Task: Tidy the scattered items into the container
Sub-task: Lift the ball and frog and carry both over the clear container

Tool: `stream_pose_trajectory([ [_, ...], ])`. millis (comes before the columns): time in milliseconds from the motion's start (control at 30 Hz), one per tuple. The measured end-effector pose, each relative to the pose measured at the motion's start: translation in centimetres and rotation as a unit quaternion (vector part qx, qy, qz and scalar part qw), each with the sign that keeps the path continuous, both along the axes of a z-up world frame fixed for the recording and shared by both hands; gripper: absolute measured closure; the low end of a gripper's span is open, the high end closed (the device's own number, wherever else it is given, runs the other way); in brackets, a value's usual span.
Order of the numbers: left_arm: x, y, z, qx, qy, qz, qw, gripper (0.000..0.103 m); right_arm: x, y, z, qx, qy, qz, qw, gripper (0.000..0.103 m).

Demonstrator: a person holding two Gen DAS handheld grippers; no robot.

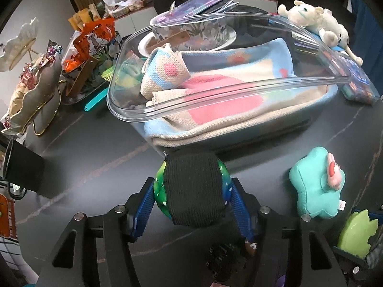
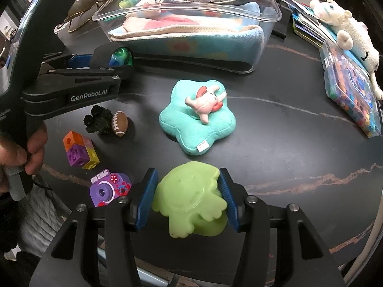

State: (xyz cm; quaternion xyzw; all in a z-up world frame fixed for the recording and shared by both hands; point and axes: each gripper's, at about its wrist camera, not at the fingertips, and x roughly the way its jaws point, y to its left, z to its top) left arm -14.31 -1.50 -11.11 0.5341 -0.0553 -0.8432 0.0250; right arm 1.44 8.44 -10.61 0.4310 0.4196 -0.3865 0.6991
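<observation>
Here the green-and-blue ball, half covered by a black knit piece, is clamped in the left gripper just short of the clear container, straight ahead, while the right gripper farther back is closed on a lime-green toy.

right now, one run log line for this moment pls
left gripper: shut on green-blue ball, near clear bin | right gripper: shut on green toy | teal star pillow: on table

A clear plastic container on the table holds a folded pastel blanket. A teal star cushion, toy football, coloured cubes and purple toy camera lie scattered before it.
</observation>
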Motion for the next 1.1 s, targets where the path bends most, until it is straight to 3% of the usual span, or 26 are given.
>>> stream_pose_trajectory([
  [67, 0.0, -0.2, -0.1, 0.004, 0.0, -0.001, 1.0, 0.046, 0.4, -0.3, -0.9, -0.001, 0.0, -0.001, 1.0, 0.054],
  [567, 2.6, 0.6, 2.8, 0.0, 0.01, -0.008, 0.9999, 0.047, 0.4, -0.2, 0.9, -0.018, 0.002, -0.002, 1.0, 0.054],
  [1100, 3.7, 1.0, 6.4, 0.001, 0.038, -0.019, 0.9991, 0.047, -1.2, 0.9, 5.1, -0.051, 0.009, -0.003, 0.999, 0.054],
])
